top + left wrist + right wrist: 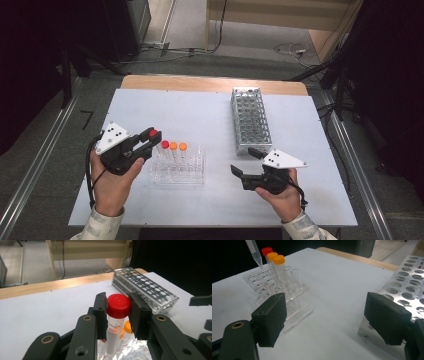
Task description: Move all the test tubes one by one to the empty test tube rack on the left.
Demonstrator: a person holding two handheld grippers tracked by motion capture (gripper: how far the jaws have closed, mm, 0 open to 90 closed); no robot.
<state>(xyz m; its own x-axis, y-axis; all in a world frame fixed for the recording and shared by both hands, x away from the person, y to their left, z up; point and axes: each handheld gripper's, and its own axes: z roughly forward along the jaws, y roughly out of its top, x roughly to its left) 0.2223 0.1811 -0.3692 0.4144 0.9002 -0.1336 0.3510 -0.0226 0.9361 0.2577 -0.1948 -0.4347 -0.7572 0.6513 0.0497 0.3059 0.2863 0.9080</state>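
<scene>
High view: the left gripper (150, 137) sits in the person's left hand (112, 182) over the near-left part of the white worktop (200, 115), its fingers closed on a clear plastic tube with a red screw cap (153, 133). The tube hangs just above the left end of a clear acrylic tube rack (180, 167), clear of the rack's holes. Standing in that rack, just right of the fingers, are a second red-capped tube (165, 145) and two orange-capped tubes (178, 147).

Left gripper view: the two black fingers (100, 315) press against either side of the red cap (119, 305), so the tube is held by its cap and its clear, printed body drops straight down between them. Below the fingers an orange cap (127, 327) and the glinting top of the acrylic rack (132, 350) show. Beyond the fingers, to the right, a perforated silver metal rack (147, 288) stands on the worktop, well apart from the held tube.

Right gripper view: the right gripper (324, 322) has its fingers (270, 318) spread wide with nothing between them but bare worktop. The metal rack's near corner (407, 285) lies just beside and behind the right-hand finger, while the acrylic rack (294, 307) stands just beyond the left-hand finger. Farther off, past that rack's back row, the pointed tip of the lifted tube (254, 252) hangs in the air above the rack holes, beside the capped tubes (273, 257).

In the high view the right gripper (250, 162) is held in the person's right hand (280, 195), near the metal rack's front end (252, 145).
</scene>
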